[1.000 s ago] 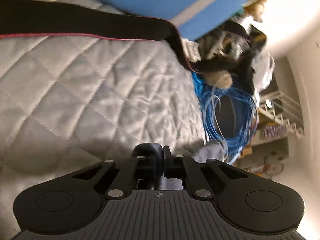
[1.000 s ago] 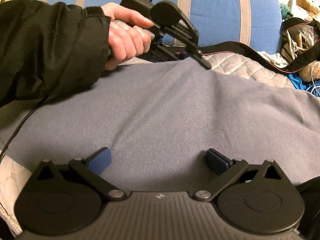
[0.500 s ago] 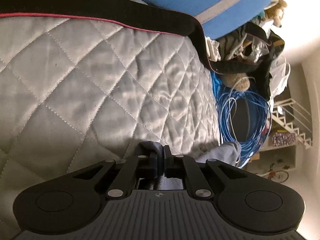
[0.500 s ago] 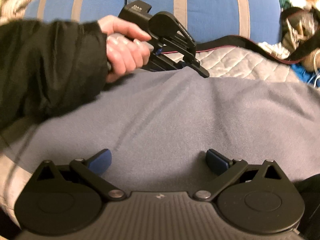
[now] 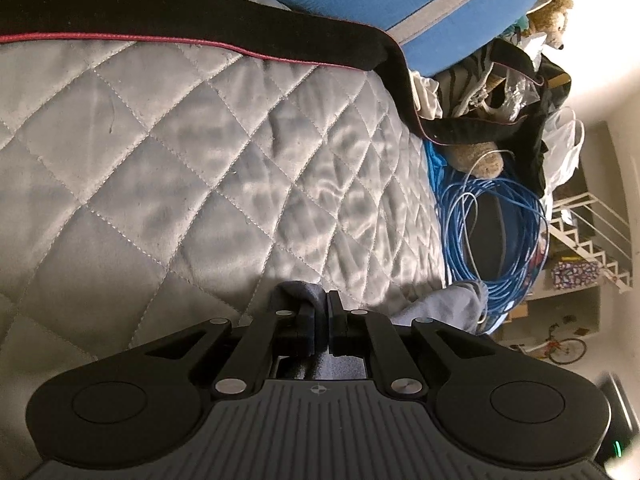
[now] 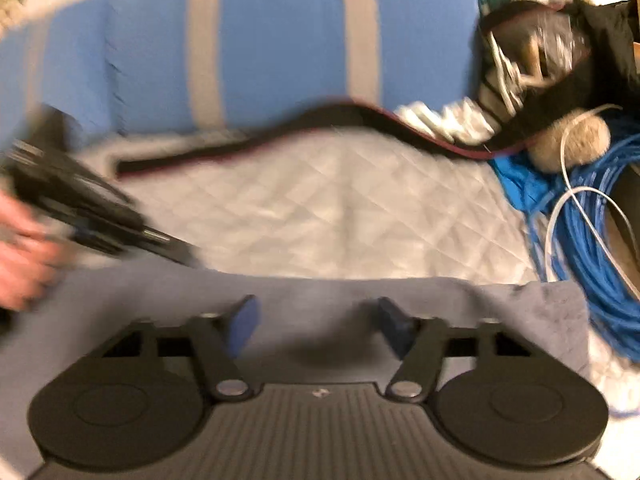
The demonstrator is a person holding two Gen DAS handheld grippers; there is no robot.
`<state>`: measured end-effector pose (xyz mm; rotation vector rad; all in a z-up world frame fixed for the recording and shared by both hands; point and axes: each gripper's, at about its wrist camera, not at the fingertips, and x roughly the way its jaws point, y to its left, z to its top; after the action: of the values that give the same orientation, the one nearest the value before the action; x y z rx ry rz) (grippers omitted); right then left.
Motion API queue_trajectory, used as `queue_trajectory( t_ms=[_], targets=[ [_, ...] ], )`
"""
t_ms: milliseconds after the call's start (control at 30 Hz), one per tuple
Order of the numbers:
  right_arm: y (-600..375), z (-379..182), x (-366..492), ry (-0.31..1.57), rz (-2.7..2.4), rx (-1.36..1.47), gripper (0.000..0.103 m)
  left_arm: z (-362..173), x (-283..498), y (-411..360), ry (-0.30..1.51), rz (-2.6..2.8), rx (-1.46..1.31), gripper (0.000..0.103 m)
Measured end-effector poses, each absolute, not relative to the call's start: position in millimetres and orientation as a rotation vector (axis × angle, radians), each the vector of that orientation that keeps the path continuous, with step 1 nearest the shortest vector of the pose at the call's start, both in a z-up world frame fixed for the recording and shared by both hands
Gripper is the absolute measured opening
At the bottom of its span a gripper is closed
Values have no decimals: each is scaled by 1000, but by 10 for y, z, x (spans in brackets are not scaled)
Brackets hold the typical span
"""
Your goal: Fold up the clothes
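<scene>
A grey fleece garment (image 6: pixel 328 288) lies across the near part of the quilted bed cover (image 6: pixel 328 200). My left gripper (image 5: pixel 325 305) is shut on a fold of that grey cloth (image 5: pixel 296 291); more of the cloth (image 5: pixel 448 304) bunches to its right. In the blurred right wrist view, the left gripper (image 6: pixel 176 246) shows at the left edge of the garment, held by a hand (image 6: pixel 24 264). My right gripper (image 6: pixel 314 316) is open above the grey cloth, with nothing between its blue pads (image 6: pixel 244 320).
A black strap with a red edge (image 5: pixel 200 28) crosses the quilt below a blue cushion with grey stripes (image 6: pixel 280 40). A coil of blue cable (image 5: pixel 496 232), a plush toy (image 6: pixel 572 140) and piled clutter sit at the bed's right side.
The grey garment's far edge has been pulled back towards me, baring much more quilt. The left gripper has moved left and nearer with the cloth. The right wrist view has swung right.
</scene>
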<state>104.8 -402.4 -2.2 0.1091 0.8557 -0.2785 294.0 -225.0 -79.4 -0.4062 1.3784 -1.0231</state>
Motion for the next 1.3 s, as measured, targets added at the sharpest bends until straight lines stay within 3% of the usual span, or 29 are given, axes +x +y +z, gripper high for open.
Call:
queue_trajectory(
  t_ms=[33, 167, 200, 233, 567, 600, 700, 733, 800, 900, 933, 1100, 1200, 1267, 1300],
  targets=[
    [-4142, -91, 1058, 874, -302, 120, 56, -786, 2934, -2250, 1375, -1019, -404, 6],
    [-4496, -173, 984, 895, -413, 140, 51, -774, 2932, -2252, 1369, -1008, -393, 5],
    [-4566, -161, 957, 895, -450, 137, 30, -776, 2937, -2248, 1368, -1010, -393, 5],
    [-4637, -156, 926, 895, -469, 144, 18, -777, 2942, -2244, 1367, -1012, -392, 5],
    [-4883, -1, 628, 846, -488, 196, 16, -855, 3021, -2209, 1408, -1025, -451, 6],
    [-4876, 24, 599, 834, -485, 199, 18, -847, 3020, -2210, 1409, -1024, -448, 6],
    [-4854, 99, 514, 799, -476, 209, 46, -818, 3015, -2222, 1408, -1017, -433, 7],
    [-4847, 125, 494, 782, -475, 195, 49, -807, 3009, -2230, 1405, -1019, -422, 7],
    [-4851, 160, 477, 750, -473, 158, 49, -797, 3003, -2240, 1404, -1019, -412, 7],
    [-5007, 31, 540, 778, -496, 191, 38, -802, 3000, -2239, 1406, -1017, -417, 7],
    [-5063, -25, 549, 785, -512, 202, 45, -804, 2998, -2232, 1405, -1017, -418, 7],
    [-5172, -79, 493, 768, -513, 260, 53, -794, 2998, -2228, 1403, -1017, -412, 7],
    [-5099, 51, 435, 749, -482, 267, 68, -769, 3006, -2244, 1406, -1036, -395, 7],
    [-5036, 149, 394, 736, -453, 276, 77, -746, 3025, -2238, 1415, -1049, -394, 13],
    [-4984, 202, 380, 729, -431, 283, 80, -724, 3032, -2223, 1413, -1060, -404, 23]
  ],
)
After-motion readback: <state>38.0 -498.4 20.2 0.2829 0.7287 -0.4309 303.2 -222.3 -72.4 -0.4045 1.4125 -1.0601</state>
